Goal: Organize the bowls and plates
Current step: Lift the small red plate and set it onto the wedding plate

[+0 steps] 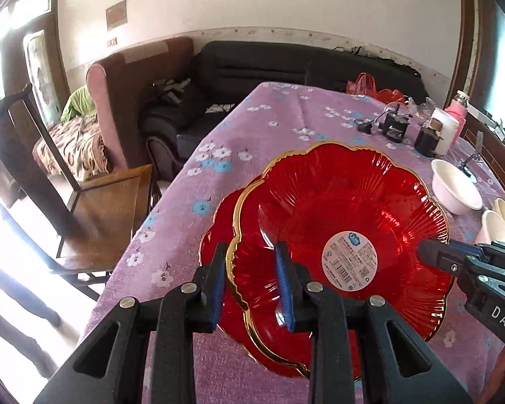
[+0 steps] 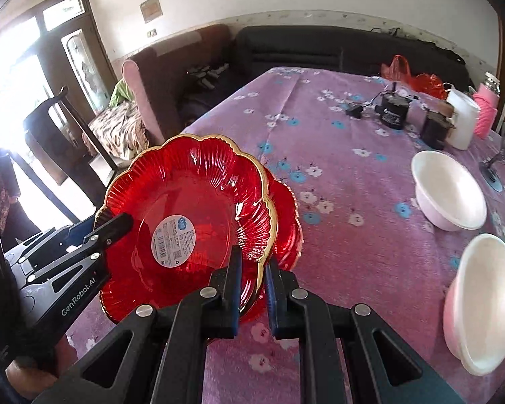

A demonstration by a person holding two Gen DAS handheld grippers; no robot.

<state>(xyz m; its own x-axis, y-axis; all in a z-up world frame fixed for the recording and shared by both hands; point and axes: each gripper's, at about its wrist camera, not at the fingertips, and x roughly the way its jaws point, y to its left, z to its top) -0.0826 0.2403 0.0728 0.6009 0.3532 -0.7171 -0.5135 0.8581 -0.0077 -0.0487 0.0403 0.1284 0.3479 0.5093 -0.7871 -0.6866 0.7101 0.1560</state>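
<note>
A red scalloped glass plate with a gold rim (image 1: 340, 208) (image 2: 192, 198) is held tilted over a second red plate (image 1: 219, 235) (image 2: 288, 222) that lies on the purple flowered tablecloth. My left gripper (image 1: 252, 282) has its fingers on either side of the upper plate's left rim; it also shows in the right wrist view (image 2: 114, 225). My right gripper (image 2: 254, 289) is closed on the same plate's right rim and shows in the left wrist view (image 1: 431, 252). White bowls (image 2: 449, 190) (image 2: 484, 299) (image 1: 456, 187) sit to the right.
The tablecloth (image 1: 269, 128) covers the table. At the far right stand black chargers (image 2: 394, 111), a white cup (image 2: 463, 118), a pink bottle (image 2: 486, 111) and a red bag (image 2: 410, 74). A wooden chair (image 1: 94, 208) stands beside the table's left edge.
</note>
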